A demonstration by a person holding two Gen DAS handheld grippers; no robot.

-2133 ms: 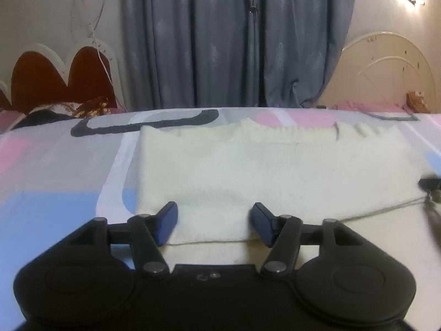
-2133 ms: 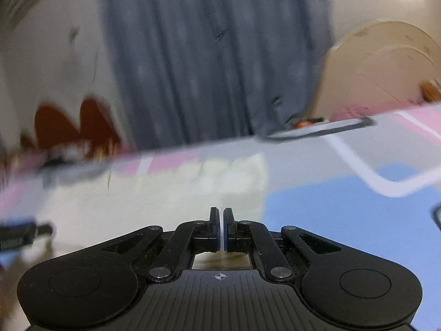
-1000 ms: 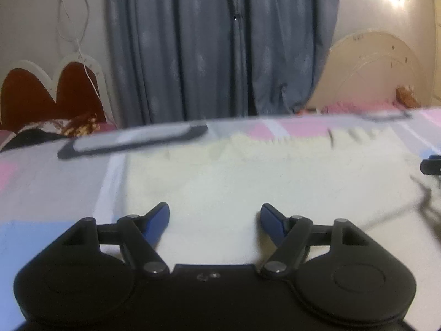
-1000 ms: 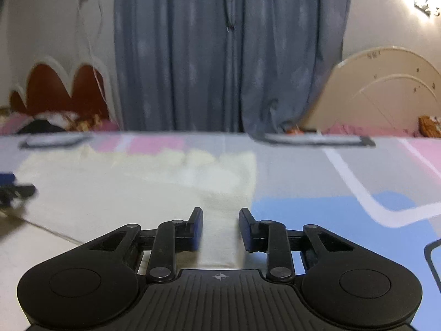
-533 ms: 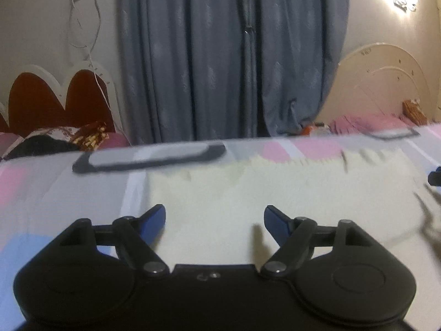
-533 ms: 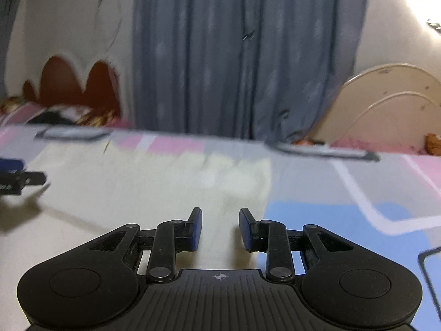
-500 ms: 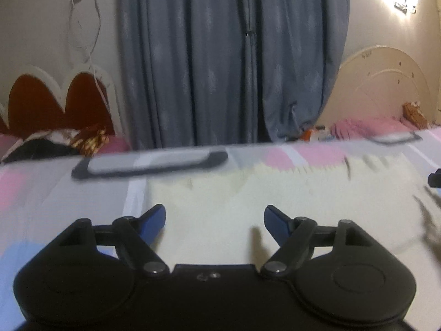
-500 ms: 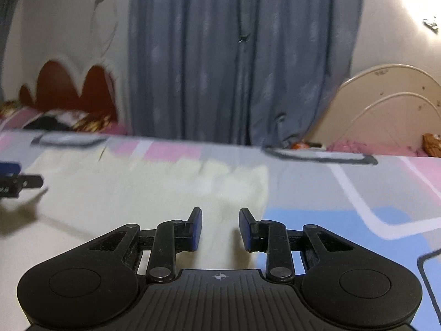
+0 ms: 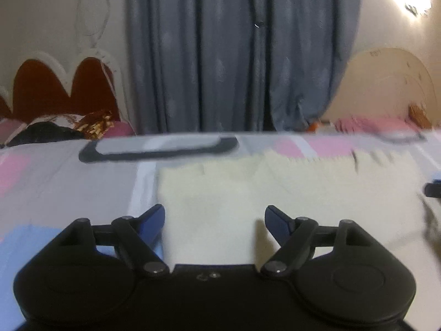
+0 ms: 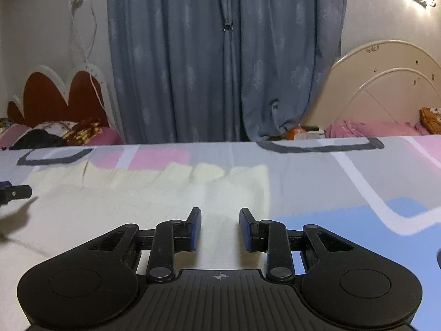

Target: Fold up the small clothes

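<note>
A cream knitted garment [image 9: 275,193] lies flat on the patterned bedsheet [image 9: 69,187]. My left gripper [image 9: 215,212] hovers over the garment's near left part, open wide, with nothing between its blue pads. Its left finger sits at the garment's left edge. In the right wrist view the garment [image 10: 137,201] fills the left half. My right gripper [image 10: 220,215] is open over its near right corner and holds nothing. Each view catches the other gripper's tip at its side: the right gripper's tip [image 9: 432,189] and the left gripper's tip [image 10: 13,193].
The bedsheet [image 10: 344,193] has pink, blue and grey blocks and runs on to the right of the garment. Behind the bed hang blue-grey curtains [image 10: 226,55]. A red scalloped headboard [image 10: 63,96] stands at the left, a cream headboard [image 10: 386,88] at the right.
The right gripper, shut two seconds ago, opened and has stayed open. The left jaws have widened a little. Both grippers have hardly moved over the garment since.
</note>
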